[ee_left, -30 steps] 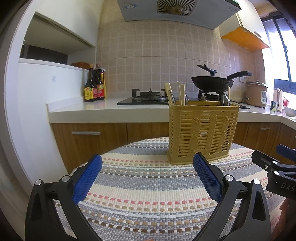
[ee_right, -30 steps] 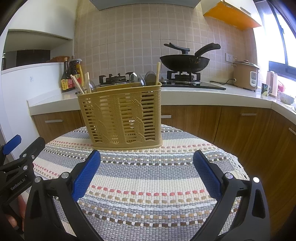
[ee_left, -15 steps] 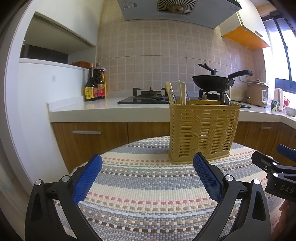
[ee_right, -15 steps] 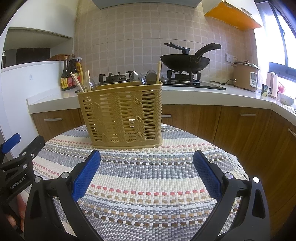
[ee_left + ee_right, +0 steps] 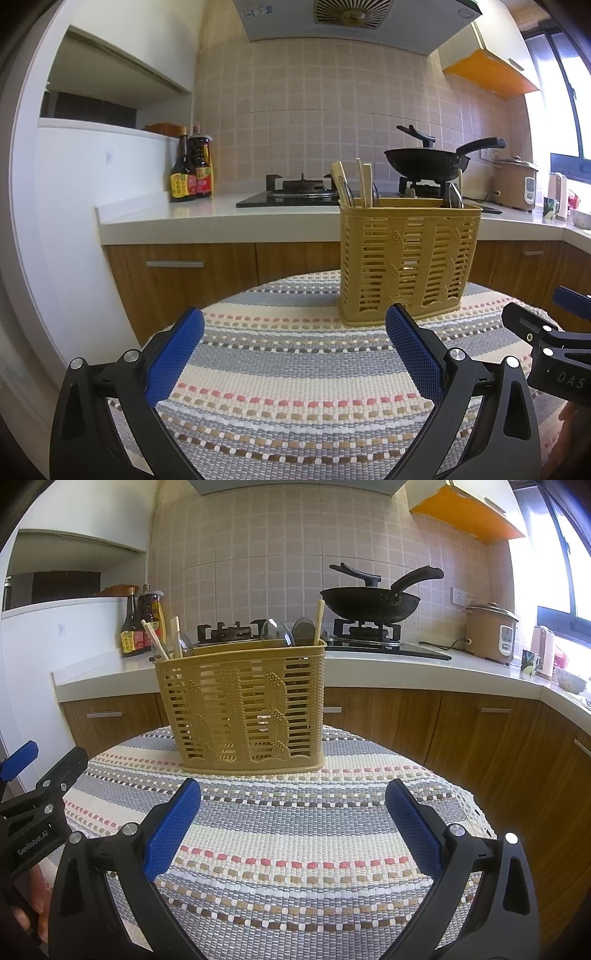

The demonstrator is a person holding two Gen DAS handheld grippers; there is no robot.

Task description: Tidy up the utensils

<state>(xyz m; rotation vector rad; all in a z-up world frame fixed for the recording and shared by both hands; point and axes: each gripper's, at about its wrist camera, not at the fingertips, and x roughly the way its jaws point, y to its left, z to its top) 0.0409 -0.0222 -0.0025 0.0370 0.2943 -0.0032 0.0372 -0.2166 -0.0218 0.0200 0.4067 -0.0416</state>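
Spoons and wooden chopsticks point(image 5: 159, 645) stand in the tan plastic slotted basket point(image 5: 242, 705) on the striped woven mat point(image 5: 280, 834), looking closer than before, while left tongs point(image 5: 293, 350) and right tongs point(image 5: 293, 825) hang open, holding nothing.

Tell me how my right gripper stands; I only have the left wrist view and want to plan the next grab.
Observer: The right gripper is open, nothing between its pads, facing the basket.
Operator: What stands in the basket's end nearer the wok?
Observer: Two spoons side by side, plus one chopstick.
Operator: Does that view catch my left gripper?
Observer: Yes, at its lower left edge; a hand shows beneath the left gripper.
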